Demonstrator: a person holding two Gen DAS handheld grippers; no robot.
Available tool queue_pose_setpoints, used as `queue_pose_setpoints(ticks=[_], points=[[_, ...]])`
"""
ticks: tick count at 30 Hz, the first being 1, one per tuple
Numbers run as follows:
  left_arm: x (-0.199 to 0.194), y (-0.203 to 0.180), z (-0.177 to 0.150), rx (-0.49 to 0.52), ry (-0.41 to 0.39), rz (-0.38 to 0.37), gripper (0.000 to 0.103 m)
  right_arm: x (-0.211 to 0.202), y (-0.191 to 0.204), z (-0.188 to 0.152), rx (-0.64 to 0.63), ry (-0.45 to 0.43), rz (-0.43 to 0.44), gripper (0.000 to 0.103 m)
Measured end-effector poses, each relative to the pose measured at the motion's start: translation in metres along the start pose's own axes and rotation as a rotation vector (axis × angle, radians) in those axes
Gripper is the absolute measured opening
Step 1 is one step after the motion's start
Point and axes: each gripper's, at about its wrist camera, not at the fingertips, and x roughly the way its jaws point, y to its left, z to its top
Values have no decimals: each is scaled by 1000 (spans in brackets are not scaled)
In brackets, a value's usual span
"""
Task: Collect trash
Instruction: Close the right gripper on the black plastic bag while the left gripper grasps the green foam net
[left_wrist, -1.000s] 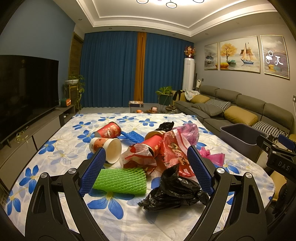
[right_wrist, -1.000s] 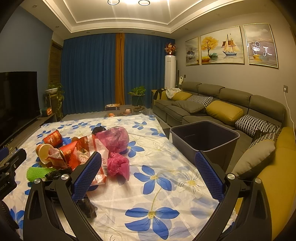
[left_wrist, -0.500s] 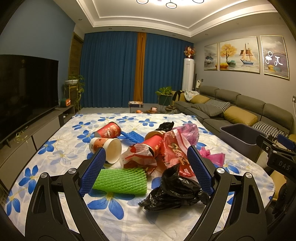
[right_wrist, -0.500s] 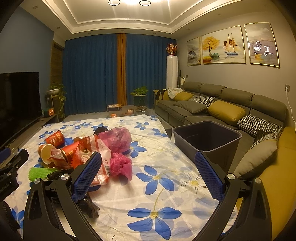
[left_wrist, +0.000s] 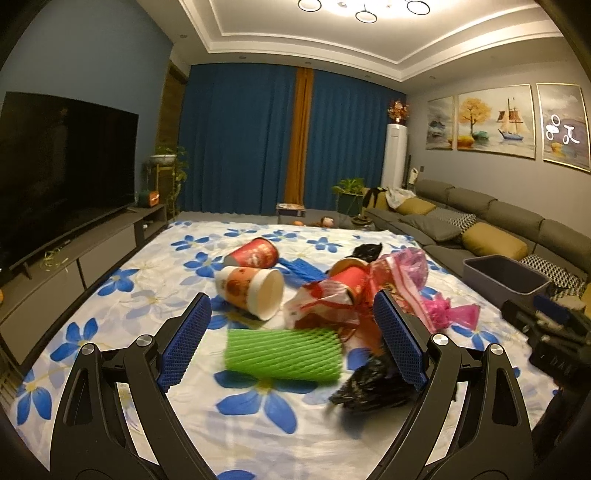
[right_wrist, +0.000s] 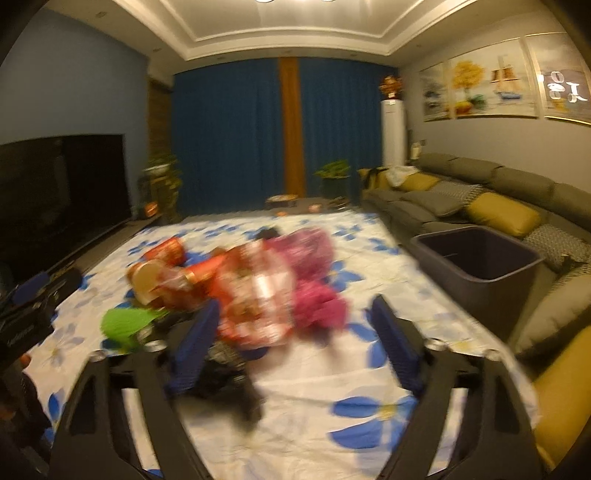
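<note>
A heap of trash lies on the flowered tablecloth (left_wrist: 122, 284): a green foam net (left_wrist: 282, 354), a white paper cup (left_wrist: 251, 291), a red cup (left_wrist: 255, 253), red wrappers (left_wrist: 328, 302), pink plastic bags (left_wrist: 443, 312) and a black bag (left_wrist: 373, 384). My left gripper (left_wrist: 291, 345) is open, with the green net between its fingers, just beyond the tips. My right gripper (right_wrist: 295, 343) is open and empty, facing the blurred heap, with the pink bag (right_wrist: 317, 302) between its fingers. The green net (right_wrist: 125, 323) lies to its left.
A dark grey bin (right_wrist: 480, 258) stands at the table's right edge, also in the left wrist view (left_wrist: 504, 277). A grey sofa (right_wrist: 480, 195) with cushions runs along the right. A TV (left_wrist: 62, 166) on a low cabinet is on the left.
Both grippers have moved forward and down toward the heap. The right wrist view has turned left and is now blurred by motion. Both stay open.
</note>
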Motion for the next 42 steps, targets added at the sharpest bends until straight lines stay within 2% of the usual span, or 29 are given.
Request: queue_pose_setpoints(ticks=[5, 11, 15, 17, 19, 22, 24, 27, 31, 39, 42], points=[[3, 19, -6, -17, 3, 23, 88, 18, 35, -15, -57, 69, 127, 73], [8, 36, -7, -35, 13, 32, 88, 42, 61, -23, -115, 156, 174, 67], [14, 40, -9, -35, 34, 26, 88, 60, 72, -26, -143, 230, 185, 52], [18, 45, -11, -45, 51, 18, 87, 67, 74, -28, -154, 256, 180, 41], [23, 49, -12, -55, 68, 7, 85, 73, 77, -30, -167, 279, 176, 23], [30, 51, -14, -61, 94, -4, 84, 76, 77, -32, -174, 288, 178, 10], [35, 53, -15, -65, 112, -11, 83, 76, 76, -32, -171, 283, 183, 6], [46, 58, -14, -76, 157, -36, 78, 72, 72, -30, -157, 267, 194, 4], [62, 62, -16, -88, 226, -66, 65, 62, 68, -25, -143, 238, 201, 3], [93, 69, -23, -96, 355, -102, 60, 49, 63, -17, -132, 195, 203, 3], [111, 72, -28, -113, 431, -148, 52, 46, 61, -15, -129, 188, 203, 3]])
